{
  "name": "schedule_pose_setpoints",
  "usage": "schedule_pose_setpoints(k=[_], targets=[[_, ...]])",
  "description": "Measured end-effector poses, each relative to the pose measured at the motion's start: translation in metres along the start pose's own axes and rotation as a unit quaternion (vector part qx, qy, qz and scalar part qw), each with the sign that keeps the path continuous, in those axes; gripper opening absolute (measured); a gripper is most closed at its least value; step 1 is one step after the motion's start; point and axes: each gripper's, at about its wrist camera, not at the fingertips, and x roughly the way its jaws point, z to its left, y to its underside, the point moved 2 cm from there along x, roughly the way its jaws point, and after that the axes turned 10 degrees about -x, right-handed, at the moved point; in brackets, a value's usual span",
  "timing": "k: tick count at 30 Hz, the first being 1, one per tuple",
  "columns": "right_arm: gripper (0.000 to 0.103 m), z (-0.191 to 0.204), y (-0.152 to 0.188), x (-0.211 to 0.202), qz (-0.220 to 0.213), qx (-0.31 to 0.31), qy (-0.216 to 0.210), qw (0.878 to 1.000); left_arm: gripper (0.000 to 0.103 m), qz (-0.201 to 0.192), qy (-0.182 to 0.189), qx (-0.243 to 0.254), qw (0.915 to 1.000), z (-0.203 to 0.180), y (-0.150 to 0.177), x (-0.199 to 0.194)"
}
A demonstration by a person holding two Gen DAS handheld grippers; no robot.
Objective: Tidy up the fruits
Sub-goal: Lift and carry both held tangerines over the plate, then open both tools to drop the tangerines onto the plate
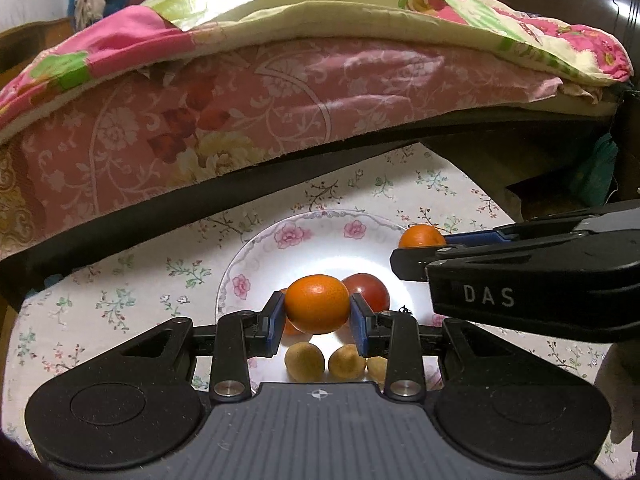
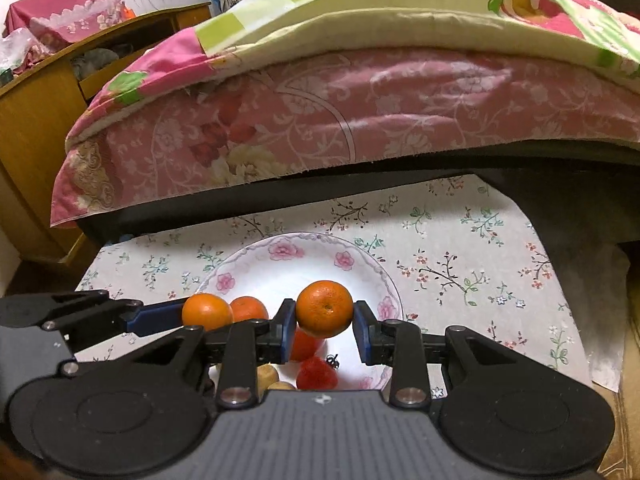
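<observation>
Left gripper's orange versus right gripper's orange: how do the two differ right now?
The left gripper holds its orange with smooth skin facing its camera; the right gripper holds its orange with a stem dimple showing. The left orange looks wider than tall, the right one rounder. Both are clamped above the floral plate.

Likely home bedroom, quilted bed (image 1: 280, 92), wooden dresser (image 2: 44, 112)

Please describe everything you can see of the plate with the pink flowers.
The plate is round and white, glossy like ceramic, with pink flowers and a thin grey scalloped line along its rim. It lies flat on the flowered tablecloth beside the bed. Several fruits lie in it, and both grippers hold oranges above it.
</observation>
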Motion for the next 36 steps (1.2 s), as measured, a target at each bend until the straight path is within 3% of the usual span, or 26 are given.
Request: schedule_pose_setpoints(k=[16,36], targets=[[0.03,0.002,-0.001,0.017,0.005,0.007,-0.013,1.0,0.042,-0.005,-0.005,-0.001,1.0,0.006,-0.002,0.006],[0.031,-0.003,-0.003,0.007,-0.008,0.02,-0.01,1.0,0.042,-0.014,-0.007,-0.002,0.9999,0.01,-0.003,-0.012]])
